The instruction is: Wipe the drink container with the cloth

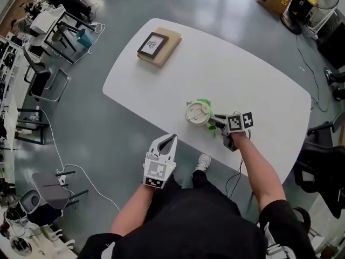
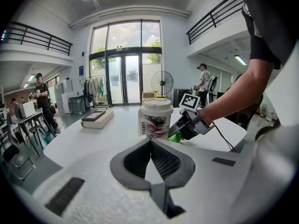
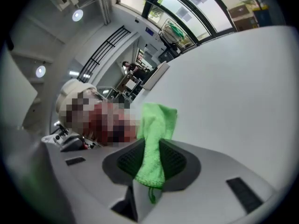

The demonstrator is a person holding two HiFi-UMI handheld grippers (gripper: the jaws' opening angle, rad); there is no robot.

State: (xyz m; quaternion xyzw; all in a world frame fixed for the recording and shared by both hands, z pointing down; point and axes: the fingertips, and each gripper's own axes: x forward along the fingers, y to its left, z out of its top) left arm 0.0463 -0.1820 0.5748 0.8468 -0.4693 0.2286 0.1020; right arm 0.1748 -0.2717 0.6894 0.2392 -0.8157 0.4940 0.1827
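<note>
The head view shows one white table [image 1: 237, 69] with one lidded drink container [image 1: 198, 113] standing upright close to its near edge. One green cloth [image 1: 205, 103] lies against the container's right side. The right gripper [image 1: 211, 118] reaches in from the near edge to that cloth. The left gripper [image 1: 171, 138] hangs at the near edge, apart from the container. One book [image 1: 161, 50] with a framed picture [image 1: 153, 43] on top sits by the far left corner.

The left gripper view adds what the head view cannot: the claw's two jaws are pressed together at their tips with nothing between them. The container's side also shows here, with printed art and lettering, straight beyond the tips, and the cloth peeks out low at its right.

The right gripper view settles the other claw: its jaws pinch a fold of the cloth, which stands up between them and hangs below. The container is just to the left, partly under a mosaic patch.
</note>
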